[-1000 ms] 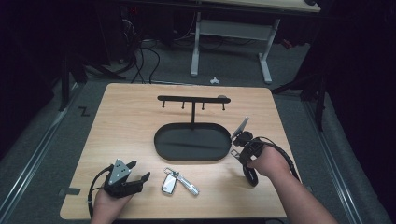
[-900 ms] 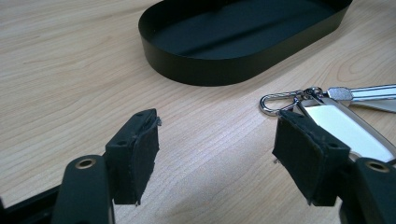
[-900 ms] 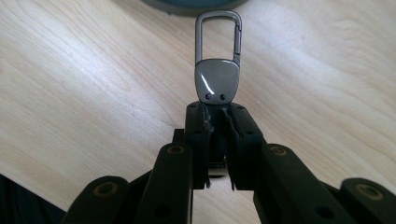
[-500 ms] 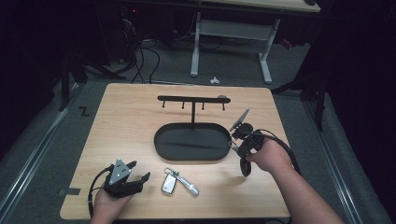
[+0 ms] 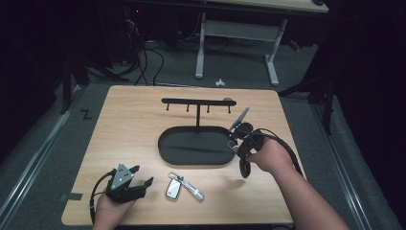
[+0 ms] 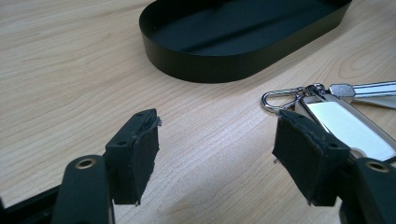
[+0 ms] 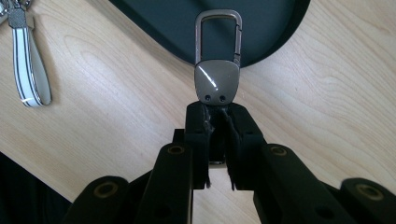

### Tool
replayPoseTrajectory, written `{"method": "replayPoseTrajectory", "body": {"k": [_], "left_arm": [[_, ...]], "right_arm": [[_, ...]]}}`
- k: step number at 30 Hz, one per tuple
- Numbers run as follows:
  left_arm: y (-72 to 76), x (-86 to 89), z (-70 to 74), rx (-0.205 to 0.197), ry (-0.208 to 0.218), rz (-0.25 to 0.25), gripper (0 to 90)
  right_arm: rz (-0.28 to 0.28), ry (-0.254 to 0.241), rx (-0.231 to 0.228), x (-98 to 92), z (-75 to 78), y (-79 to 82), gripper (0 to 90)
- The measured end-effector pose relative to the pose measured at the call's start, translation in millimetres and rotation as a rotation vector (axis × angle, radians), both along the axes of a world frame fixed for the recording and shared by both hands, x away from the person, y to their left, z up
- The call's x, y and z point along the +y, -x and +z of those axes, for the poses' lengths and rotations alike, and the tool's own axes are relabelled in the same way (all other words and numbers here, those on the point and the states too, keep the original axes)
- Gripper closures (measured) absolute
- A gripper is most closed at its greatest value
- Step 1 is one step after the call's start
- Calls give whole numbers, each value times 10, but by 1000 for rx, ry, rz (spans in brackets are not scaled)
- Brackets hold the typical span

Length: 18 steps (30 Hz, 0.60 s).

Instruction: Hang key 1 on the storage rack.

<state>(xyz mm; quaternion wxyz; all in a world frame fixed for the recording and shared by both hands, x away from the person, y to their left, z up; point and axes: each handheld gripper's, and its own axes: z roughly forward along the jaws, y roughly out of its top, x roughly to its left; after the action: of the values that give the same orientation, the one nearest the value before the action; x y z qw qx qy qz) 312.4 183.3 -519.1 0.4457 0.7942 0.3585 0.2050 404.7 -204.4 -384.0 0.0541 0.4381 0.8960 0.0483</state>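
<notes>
Two grippers: you hold one in each hand over the pale wooden table (image 5: 129, 124).
Right gripper (image 7: 217, 116): your jaws are pressed together on the strap end of a grey metal carabiner key clip (image 7: 217, 70), pinching it so its open loop points away from you.
Clip position: in the high view the clip (image 5: 239, 120) is raised at the 3 o'clock end of the black oval metal tray (image 5: 165, 148), just below the right tip of the black T-shaped hook rack (image 5: 197, 101).
Left gripper (image 6: 217, 149): your jaws stand spread wide with nothing between them; in the high view it (image 5: 139, 184) rests near the table's 7 o'clock corner.
Second key set: a silver-and-white key fob with a key on a snap hook (image 5: 184, 187) lies flat at 6 o'clock of the tray, just beside your left gripper's far jaw.
</notes>
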Motion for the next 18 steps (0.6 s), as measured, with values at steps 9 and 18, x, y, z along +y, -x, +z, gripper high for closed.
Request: {"method": "replayPoseTrajectory", "body": {"k": [9,18], "left_arm": [[-4,-7,-5,3,-5,-6,312],[0,-5,-5,3,-3,-8,312]], "right_arm": [[8,-14,-8,94,60,-62,805],[20,-34,-34,207,151,-158,805]]}}
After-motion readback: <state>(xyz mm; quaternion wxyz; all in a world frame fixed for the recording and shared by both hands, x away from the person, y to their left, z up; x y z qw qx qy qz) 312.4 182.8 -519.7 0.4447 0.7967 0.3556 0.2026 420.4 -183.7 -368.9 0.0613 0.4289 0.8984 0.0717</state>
